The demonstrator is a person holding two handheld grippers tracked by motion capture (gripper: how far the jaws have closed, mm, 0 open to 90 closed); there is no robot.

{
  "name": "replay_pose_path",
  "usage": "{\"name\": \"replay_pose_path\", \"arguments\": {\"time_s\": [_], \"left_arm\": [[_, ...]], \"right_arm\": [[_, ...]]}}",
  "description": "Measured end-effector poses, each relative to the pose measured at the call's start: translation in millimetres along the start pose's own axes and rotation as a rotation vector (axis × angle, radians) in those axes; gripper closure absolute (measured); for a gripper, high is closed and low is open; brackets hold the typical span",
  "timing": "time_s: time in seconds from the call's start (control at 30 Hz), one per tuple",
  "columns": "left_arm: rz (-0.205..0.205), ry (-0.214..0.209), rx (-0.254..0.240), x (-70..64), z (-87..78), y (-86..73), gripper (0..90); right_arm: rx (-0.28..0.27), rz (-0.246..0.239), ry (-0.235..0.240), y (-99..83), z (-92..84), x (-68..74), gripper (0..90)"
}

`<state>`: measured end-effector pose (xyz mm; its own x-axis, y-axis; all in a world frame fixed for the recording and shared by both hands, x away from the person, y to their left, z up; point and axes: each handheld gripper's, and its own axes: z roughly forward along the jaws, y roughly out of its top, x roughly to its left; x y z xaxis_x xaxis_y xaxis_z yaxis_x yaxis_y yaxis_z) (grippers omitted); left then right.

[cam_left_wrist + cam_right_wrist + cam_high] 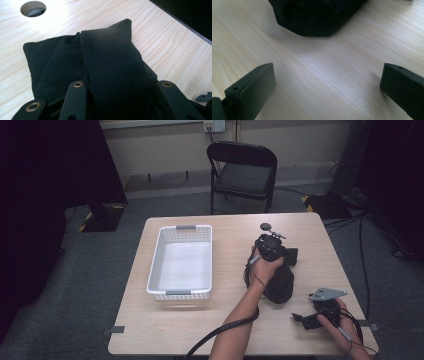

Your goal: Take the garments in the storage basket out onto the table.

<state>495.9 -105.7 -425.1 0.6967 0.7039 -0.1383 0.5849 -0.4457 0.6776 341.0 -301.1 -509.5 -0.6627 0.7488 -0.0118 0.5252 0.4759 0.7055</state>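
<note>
Fabric sits bunched between the jaws of my left gripper point(272, 251), which pinch a fold of the black cloth point(100, 62) to lift it off the table point(210, 330); my right gripper point(307, 319) rests wide and empty nearby, ready to help; the white basket point(162, 245) waits to the left, a likely destination.

We count one light wooden table point(175, 330), one white perforated plastic basket point(181, 262), one bundled black woven cloth point(280, 282), and one black folding metal chair point(243, 172) behind the table. We also count two black hand-held two-jaw grippers, left point(270, 247) and right point(306, 319), and two round holes in the tabletop point(265, 226).
</note>
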Motion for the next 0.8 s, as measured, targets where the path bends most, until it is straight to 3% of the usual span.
{"name": "replay_pose_path", "arguments": {"time_s": [0.37, 0.47, 0.53, 0.6, 0.67, 0.7, 0.77, 0.8], "left_arm": [[-0.011, 0.011, 0.018, 2.4, 2.4, -4.4, 52.8], [-0.019, 0.026, 0.021, 2.3, 2.7, -5.6, 42.8], [-0.031, 0.035, 0.018, 3.5, 2.0, -5.9, 27.8], [-0.049, 0.029, 0.021, 5.3, 1.4, -6.2, 19.4], [-0.087, -0.012, 0.011, 8.0, -0.7, -7.5, 9.6], [-0.087, -0.012, 0.011, 8.0, -0.7, -7.5, 5.3], [-0.089, -0.052, -0.002, 10.3, -4.0, -9.8, 3.9], [-0.089, -0.052, -0.002, 10.3, -4.0, -9.8, 3.3]], "right_arm": [[0.000, 0.000, 0.000, 0.0, 0.0, 0.0, 0.0], [0.000, 0.000, 0.000, 0.0, 0.0, 0.0, 0.0], [0.000, 0.000, 0.000, 0.0, 0.0, 0.0, 0.0], [0.000, 0.000, 0.000, 0.0, 0.0, 0.0, 0.0], [0.000, 0.000, 0.000, 0.0, 0.0, 0.0, 0.0], [0.000, 0.000, 0.000, 0.0, 0.0, 0.0, 0.0], [0.000, 0.000, 0.000, 0.0, 0.0, 0.0, 0.0], [0.000, 0.000, 0.000, 0.0, 0.0, 0.0, 0.0]]}}
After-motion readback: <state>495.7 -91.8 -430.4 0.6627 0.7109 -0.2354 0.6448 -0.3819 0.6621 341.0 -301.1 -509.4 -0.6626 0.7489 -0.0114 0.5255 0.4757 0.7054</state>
